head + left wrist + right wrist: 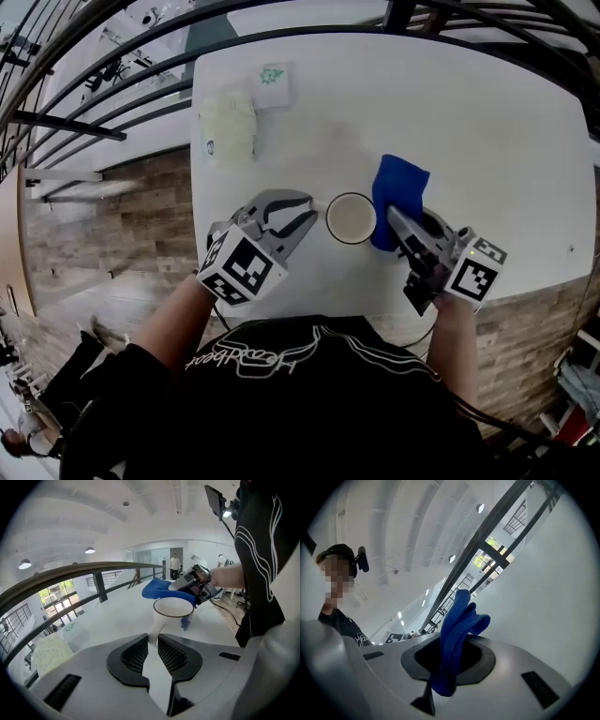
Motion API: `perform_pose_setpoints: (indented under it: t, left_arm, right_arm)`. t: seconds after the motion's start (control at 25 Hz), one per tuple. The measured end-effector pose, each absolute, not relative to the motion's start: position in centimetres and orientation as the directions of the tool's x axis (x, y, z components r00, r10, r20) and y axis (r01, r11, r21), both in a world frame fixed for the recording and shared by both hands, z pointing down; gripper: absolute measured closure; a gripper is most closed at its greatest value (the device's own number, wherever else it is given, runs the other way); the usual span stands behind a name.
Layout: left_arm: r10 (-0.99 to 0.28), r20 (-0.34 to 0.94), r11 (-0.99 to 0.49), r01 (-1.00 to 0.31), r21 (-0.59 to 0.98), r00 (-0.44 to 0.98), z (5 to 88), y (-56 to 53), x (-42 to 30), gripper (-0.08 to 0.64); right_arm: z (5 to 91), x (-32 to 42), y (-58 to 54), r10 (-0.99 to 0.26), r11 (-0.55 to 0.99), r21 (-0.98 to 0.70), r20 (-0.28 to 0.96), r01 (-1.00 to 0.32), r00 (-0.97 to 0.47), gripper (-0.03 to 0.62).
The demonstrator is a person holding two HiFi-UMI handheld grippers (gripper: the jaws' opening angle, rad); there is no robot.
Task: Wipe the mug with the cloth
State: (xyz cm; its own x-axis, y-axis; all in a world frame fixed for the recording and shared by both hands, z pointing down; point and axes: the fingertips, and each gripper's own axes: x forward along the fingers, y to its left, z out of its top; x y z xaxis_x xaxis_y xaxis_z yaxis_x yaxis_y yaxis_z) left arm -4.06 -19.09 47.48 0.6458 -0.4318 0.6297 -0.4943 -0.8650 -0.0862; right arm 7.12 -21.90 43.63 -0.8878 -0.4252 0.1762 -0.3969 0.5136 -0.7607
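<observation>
A white mug (351, 217) with a dark rim stands on the white table (487, 122) near its front edge. My left gripper (312, 211) is shut on the mug's handle (153, 634), which sits between the jaws in the left gripper view. My right gripper (394, 223) is shut on a blue cloth (397, 190) and holds it against the mug's right side. In the left gripper view the blue cloth (158, 588) lies along the far rim of the mug (173, 613). In the right gripper view the folded blue cloth (457, 630) fills the jaws and the mug is hidden.
A pale green folded packet (228, 127) and a small white packet with green print (272, 86) lie at the table's far left corner. Dark railings (112, 103) run past the left and back edges. The front edge is close to my body.
</observation>
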Motion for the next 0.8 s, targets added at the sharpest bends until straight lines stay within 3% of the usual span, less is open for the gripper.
perform_pose_setpoints:
  t: [0.28,0.52,0.64,0.8]
  left_arm:
    - [-0.437,0.617,-0.859,-0.506,-0.072,0.654,46.9,-19.4,-4.1,0.494]
    - [-0.435,0.601,-0.859,-0.509,-0.055,0.670,46.8,-19.8,-4.1,0.494]
    - [-0.435,0.595,-0.861,-0.506,-0.054,0.676,46.7,-20.1,-3.9,0.494]
    - [-0.430,0.585,-0.865,-0.500,-0.048,0.688,46.8,-20.2,-3.9,0.494]
  right_arm:
    - [45.3,6.5,-22.5,-0.368,0.519,-0.726,0.288,-0.452,-0.884,0.531]
    - [47.7,6.0,-22.2,-0.300,0.623,-0.550,0.488,-0.556,-0.820,0.531]
    - [47.9,6.2,-22.3,-0.287,0.629,-0.546,0.498,-0.554,-0.818,0.531]
    - [46.9,7.1,-22.7,-0.305,0.595,-0.615,0.423,-0.518,-0.853,0.531]
